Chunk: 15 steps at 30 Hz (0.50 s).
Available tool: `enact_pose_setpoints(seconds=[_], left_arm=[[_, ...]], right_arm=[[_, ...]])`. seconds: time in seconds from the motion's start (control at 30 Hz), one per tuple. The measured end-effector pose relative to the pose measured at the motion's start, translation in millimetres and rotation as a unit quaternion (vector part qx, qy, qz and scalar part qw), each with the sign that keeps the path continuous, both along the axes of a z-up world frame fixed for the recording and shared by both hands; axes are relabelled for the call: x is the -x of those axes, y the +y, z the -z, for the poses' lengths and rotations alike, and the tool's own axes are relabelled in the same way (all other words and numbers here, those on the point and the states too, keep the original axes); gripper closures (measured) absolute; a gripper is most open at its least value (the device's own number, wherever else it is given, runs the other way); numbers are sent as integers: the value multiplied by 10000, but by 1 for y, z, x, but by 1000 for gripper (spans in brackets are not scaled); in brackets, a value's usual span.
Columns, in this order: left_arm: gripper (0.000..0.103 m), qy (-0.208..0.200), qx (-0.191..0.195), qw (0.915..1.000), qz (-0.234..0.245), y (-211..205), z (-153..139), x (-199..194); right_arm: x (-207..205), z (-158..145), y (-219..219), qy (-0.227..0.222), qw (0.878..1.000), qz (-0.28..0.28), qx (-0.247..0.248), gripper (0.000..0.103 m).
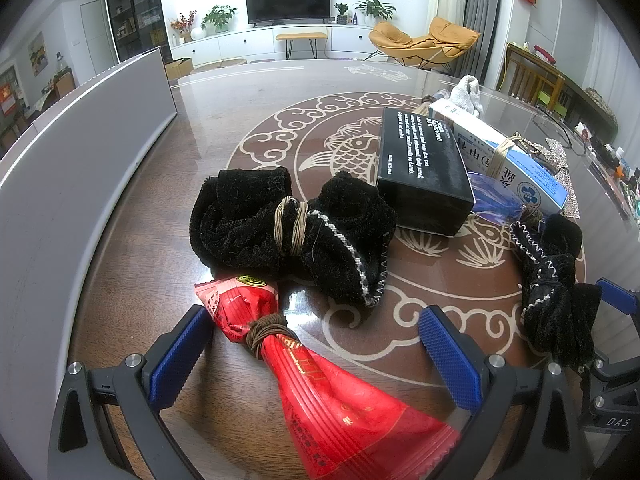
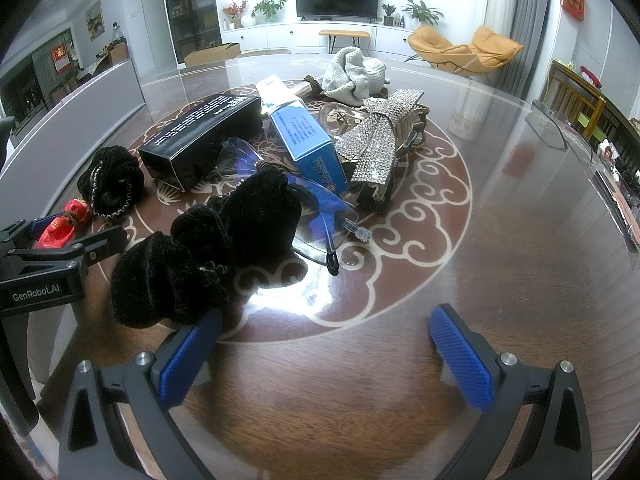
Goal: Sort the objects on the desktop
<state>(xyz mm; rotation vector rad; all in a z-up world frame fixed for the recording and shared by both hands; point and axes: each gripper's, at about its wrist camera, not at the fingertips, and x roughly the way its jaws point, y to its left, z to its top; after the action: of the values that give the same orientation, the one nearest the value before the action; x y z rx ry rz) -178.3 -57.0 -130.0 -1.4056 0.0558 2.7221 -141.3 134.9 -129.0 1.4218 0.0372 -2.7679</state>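
A red foil packet (image 1: 320, 380) tied with brown cord lies between the fingers of my left gripper (image 1: 314, 316), which stands open around it. Just beyond it is a black velvet bundle (image 1: 292, 228) bound with tan cord. In the right wrist view a second black velvet bundle (image 2: 208, 248) rests against the left finger (image 2: 188, 356) of my right gripper (image 2: 326, 316), which is open and holds nothing. Clear glasses (image 2: 320, 208) lie behind that bundle. A black box (image 2: 204, 136), a blue and white box (image 2: 308, 140) and a rhinestone bow (image 2: 380, 140) are piled mid-table.
A white knitted cloth (image 2: 356, 72) lies at the back of the pile. A grey panel (image 1: 60, 160) stands along the table's left side. The dark wooden table (image 2: 500, 220) has bare glossy surface to the right, and clutter sits past its far right edge.
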Motion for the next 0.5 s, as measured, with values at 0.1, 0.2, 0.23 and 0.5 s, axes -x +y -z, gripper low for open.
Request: enact_pose_setpoints(seconds=[0.1, 0.2, 0.23, 0.5], left_arm=[[0, 0, 0, 10000, 0, 0, 0, 0], [0, 1, 0, 10000, 0, 0, 0, -2], [0, 1, 0, 10000, 0, 0, 0, -1], [0, 1, 0, 10000, 0, 0, 0, -2]], right_arm=[[0, 0, 0, -1, 10000, 1, -1, 0], [0, 0, 0, 0, 10000, 0, -1, 0], [0, 0, 0, -1, 10000, 1, -1, 0], [0, 0, 0, 0, 10000, 1, -1, 0]])
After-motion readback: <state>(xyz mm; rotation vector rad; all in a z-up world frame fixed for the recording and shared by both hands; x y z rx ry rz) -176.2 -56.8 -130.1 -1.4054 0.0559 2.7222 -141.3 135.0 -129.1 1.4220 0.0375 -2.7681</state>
